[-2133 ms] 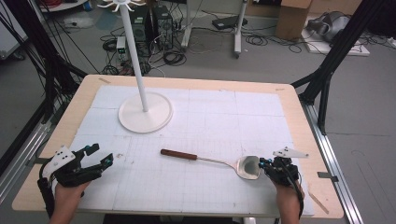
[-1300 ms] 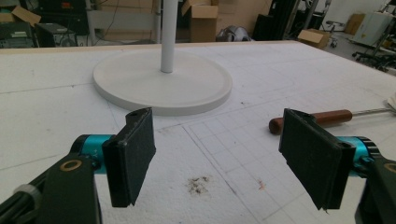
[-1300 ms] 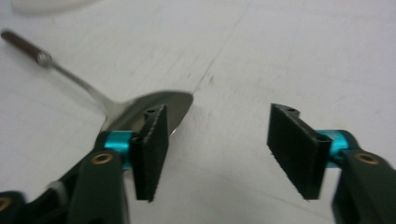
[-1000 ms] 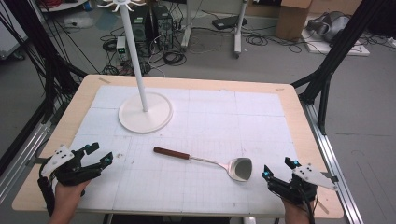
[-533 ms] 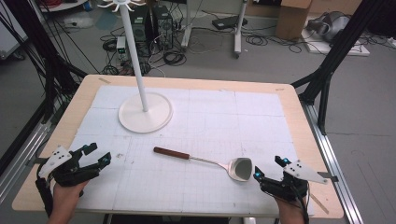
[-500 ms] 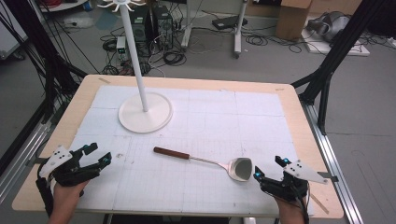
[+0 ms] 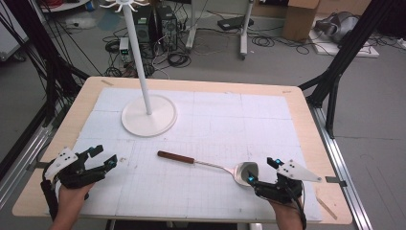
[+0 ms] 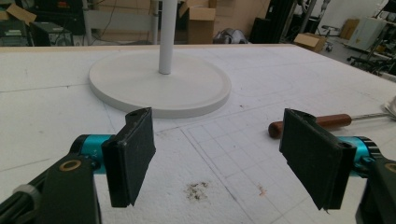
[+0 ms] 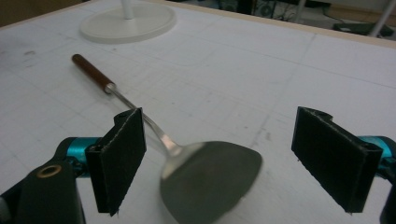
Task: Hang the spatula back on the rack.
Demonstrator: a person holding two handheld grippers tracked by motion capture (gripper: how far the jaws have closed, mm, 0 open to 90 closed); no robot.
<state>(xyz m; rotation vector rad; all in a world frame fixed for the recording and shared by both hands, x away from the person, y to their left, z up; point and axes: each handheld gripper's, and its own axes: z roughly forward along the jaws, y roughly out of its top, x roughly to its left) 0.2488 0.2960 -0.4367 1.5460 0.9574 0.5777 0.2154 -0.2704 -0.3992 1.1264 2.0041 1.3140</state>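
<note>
Your right gripper (image 7: 261, 173) sat at the near edge of the table (image 7: 297, 103), toward the near right corner, with its jaws spread wide apart and nothing between the pads. In the right gripper view the metal blade of the spatula (image 9: 187, 158) lay right in front of that gap, closer to the left jaw, low and flat on the white gridded mat (image 7: 230, 124). I couldn't tell whether the jaw was actually touching the blade or just beside it.

Your left gripper (image 7: 103, 155) was over by the near left corner, held just above the mat, jaws also wide open and holding nothing. In the left gripper view (image 8: 217, 154) you could see a small dark smudge (image 8: 197, 190) on the mat just ahead of the jaws.

The spatula itself lay near the middle of the near half of the mat, running on a diagonal: blade toward your right gripper, thin metal shaft going up and left, and the brown wooden handle (image 7: 176, 156) ending closer to the centre. The handle tip also showed at the right side of the left gripper view, past the right jaw.

Farther back, toward the far left part of the table, stood the white stand (image 7: 148, 115): a round flat base with a tall white pole rising out of it, upright, well apart from the spatula and both grippers.
</note>
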